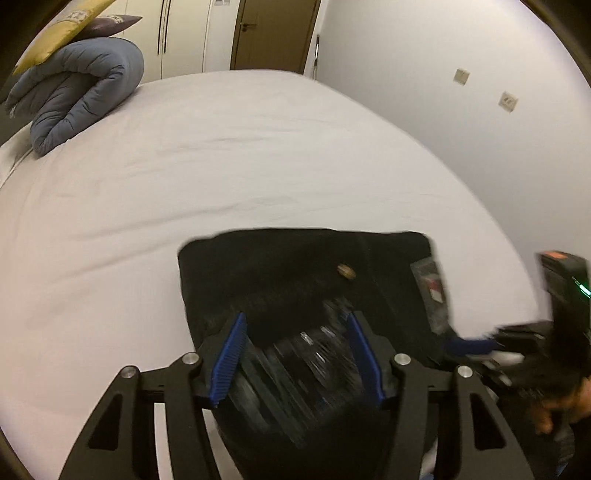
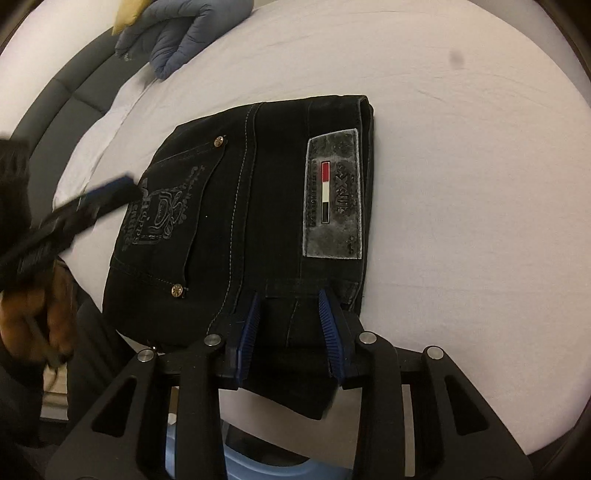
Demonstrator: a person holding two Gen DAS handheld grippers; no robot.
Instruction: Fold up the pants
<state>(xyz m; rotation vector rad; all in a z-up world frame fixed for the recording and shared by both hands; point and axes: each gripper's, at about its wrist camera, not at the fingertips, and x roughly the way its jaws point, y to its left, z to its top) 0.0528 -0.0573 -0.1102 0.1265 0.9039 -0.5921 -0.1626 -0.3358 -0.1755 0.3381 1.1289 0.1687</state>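
The left gripper [image 1: 295, 354] has its blue ribbed fingers [image 1: 229, 362] apart, with nothing pressed between them; they hang over the near edge of the folded black denim pants [image 1: 295, 269], and the cloth under them is blurred. The right gripper [image 2: 290, 332] also has its blue fingers [image 2: 328, 325] apart, less widely, standing over the waistband end of the same pants without clamping the cloth. In the right wrist view the left gripper reaches in from the left edge, blurred, its blue tip over the embroidered back pocket [image 2: 166, 206], with a hand [image 2: 33, 310] behind it.

The pants lie folded into a compact rectangle on the white bed sheet [image 1: 184, 166], near the bed's front edge. A grey leather brand patch with a red, white and black stripe [image 2: 332, 192] faces up beside the waistband, and brass rivets [image 2: 220, 141] mark the pocket corners.

Farther off, a rolled blue quilted duvet [image 1: 81, 88] rests at the far left of the bed, with a yellow cushion [image 1: 59, 33] on top.
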